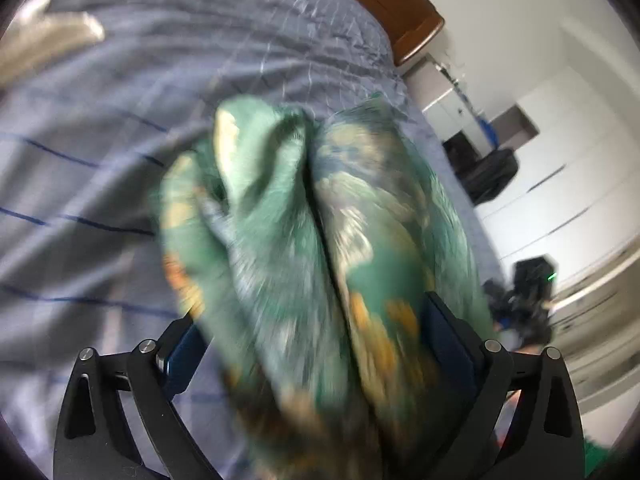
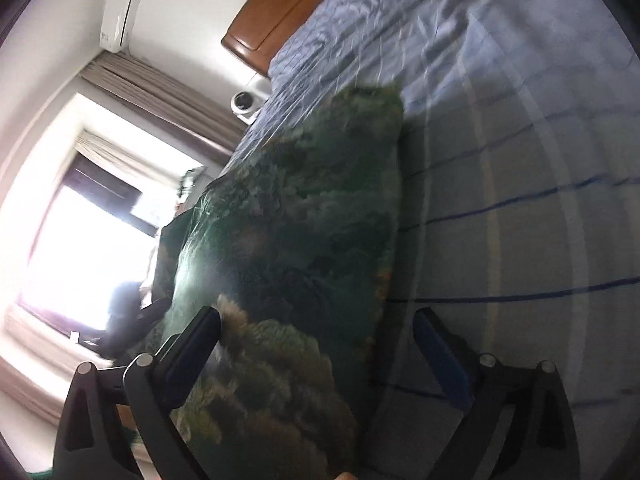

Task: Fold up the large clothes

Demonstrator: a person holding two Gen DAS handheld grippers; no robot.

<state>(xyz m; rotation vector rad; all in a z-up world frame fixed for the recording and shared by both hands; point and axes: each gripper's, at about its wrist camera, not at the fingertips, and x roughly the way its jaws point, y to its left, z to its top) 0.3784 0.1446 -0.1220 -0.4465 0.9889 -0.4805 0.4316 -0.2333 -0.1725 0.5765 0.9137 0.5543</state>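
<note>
green garment [image 1: 320,240] motion-blurred, hides left gripper [image 1: 316,324] tips

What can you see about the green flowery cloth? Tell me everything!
The green cloth looks soft and silky, printed with orange, cream and blue-grey patches, though the pictures are blurry. In the left wrist view it is bunched into two puffy folds with a deep crease between them, filling the gap between the left gripper fingers. In the right wrist view it looks darker and hangs between the fingers of the right gripper, above the blue striped bedsheet. Whether it touches the sheet is unclear.
</note>
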